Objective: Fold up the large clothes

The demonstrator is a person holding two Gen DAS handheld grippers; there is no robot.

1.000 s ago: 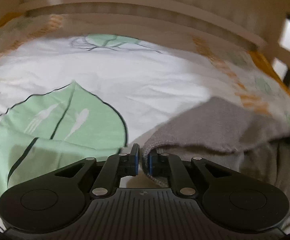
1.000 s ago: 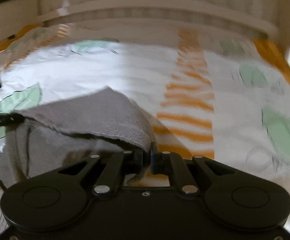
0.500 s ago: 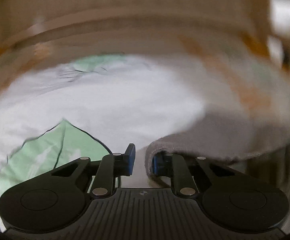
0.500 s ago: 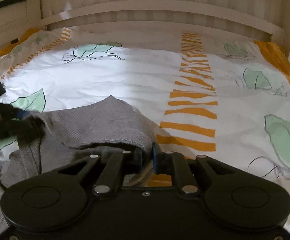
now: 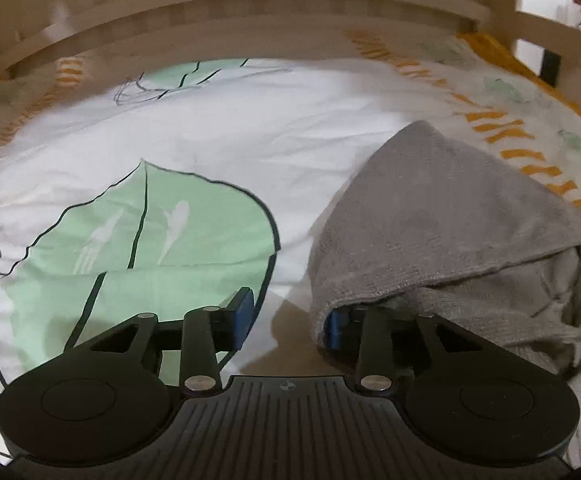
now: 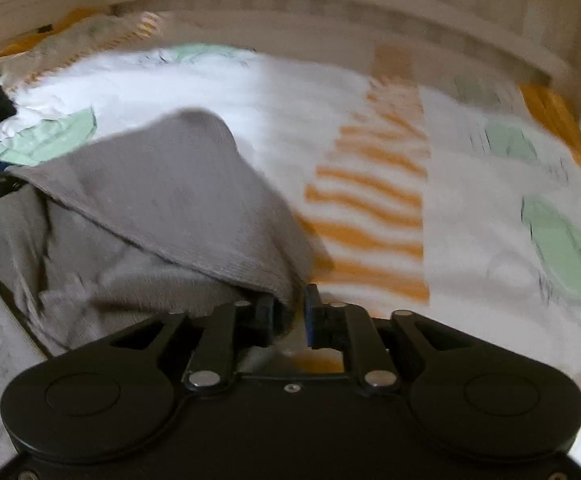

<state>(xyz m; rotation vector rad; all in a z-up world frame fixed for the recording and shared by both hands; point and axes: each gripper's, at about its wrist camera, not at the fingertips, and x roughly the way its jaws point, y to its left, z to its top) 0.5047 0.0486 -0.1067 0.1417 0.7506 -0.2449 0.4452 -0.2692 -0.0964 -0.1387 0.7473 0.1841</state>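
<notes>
Grey garment (image 5: 450,216) on leaf-print bedsheet (image 5: 210,140)

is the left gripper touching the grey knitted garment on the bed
Touching. In the left wrist view the grey knitted garment drapes over one finger of the left gripper, whose jaws have just been opening; the other finger stands clear.

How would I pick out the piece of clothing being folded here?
Start with the bed sheet, white with big green leaves and orange stripes. On it, near the two black tools, lies the grey knitted garment, one flap turned over into a peak. It is the only plain grey, ribbed cloth there; everything round it is printed.
</notes>
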